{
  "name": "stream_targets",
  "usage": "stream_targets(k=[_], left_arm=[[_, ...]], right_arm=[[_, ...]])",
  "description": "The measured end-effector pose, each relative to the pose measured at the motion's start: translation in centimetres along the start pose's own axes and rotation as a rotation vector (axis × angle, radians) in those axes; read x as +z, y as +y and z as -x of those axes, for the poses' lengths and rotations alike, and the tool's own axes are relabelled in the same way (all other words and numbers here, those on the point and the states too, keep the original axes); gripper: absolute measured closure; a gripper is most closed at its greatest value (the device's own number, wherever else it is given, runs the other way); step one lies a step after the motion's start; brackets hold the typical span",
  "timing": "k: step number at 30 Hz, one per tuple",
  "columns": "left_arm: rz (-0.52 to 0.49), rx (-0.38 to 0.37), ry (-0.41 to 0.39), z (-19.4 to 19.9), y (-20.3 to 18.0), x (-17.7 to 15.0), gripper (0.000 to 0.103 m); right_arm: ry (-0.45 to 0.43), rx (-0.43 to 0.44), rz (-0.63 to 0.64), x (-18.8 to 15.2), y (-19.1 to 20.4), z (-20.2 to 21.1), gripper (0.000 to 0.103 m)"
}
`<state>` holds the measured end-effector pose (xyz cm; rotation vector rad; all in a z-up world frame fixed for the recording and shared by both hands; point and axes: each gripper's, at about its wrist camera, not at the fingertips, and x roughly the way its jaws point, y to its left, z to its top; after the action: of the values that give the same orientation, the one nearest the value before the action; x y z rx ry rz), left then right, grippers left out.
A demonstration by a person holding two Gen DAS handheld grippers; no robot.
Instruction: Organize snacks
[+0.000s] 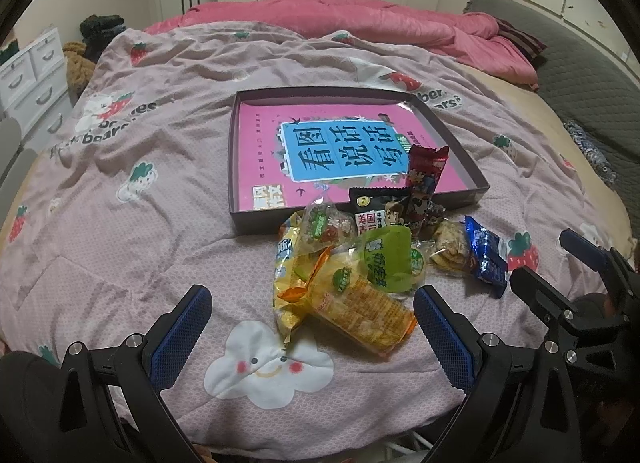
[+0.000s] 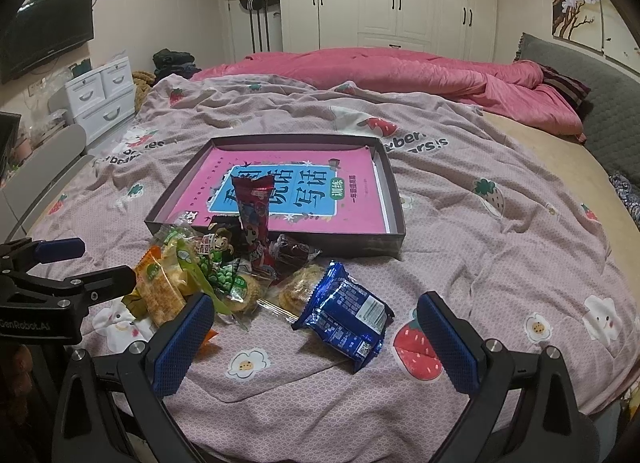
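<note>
A pile of snack packets lies on the bed in front of a shallow dark box (image 1: 456, 135) (image 2: 394, 183) lined with a pink book. The pile holds an orange cracker pack (image 1: 360, 311) (image 2: 158, 291), a green packet (image 1: 386, 259) (image 2: 222, 275), a blue wafer pack (image 1: 486, 259) (image 2: 346, 317) and a red stick pack (image 1: 426, 171) (image 2: 252, 203) leaning on the box's near wall. My left gripper (image 1: 312, 327) is open, with the orange pack between its fingers. My right gripper (image 2: 316, 339) is open, with the blue pack between its fingers. Each gripper also shows at the edge of the other view.
The bed has a pink-grey strawberry quilt (image 1: 160, 167) and a pink duvet (image 2: 400, 71) at the back. White drawers (image 2: 100, 95) stand at the left, a grey headboard (image 2: 580, 75) at the right, and wardrobes behind.
</note>
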<state>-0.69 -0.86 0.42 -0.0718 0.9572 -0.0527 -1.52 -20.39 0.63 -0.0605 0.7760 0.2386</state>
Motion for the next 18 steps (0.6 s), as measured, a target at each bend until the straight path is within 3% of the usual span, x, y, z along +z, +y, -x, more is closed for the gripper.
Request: stream_targets(k=[10, 18], left_arm=[[0.031, -0.012, 0.046, -0.8, 1.3, 0.0, 0.002], [0.104, -0.045, 0.131, -2.3, 3.2, -0.6, 0.002]], right_arm=[[0.016, 0.006, -0.03, -0.2, -0.8, -0.5, 0.001], [0.034, 0.007, -0.061, -0.2, -1.4, -0.9, 0.001]])
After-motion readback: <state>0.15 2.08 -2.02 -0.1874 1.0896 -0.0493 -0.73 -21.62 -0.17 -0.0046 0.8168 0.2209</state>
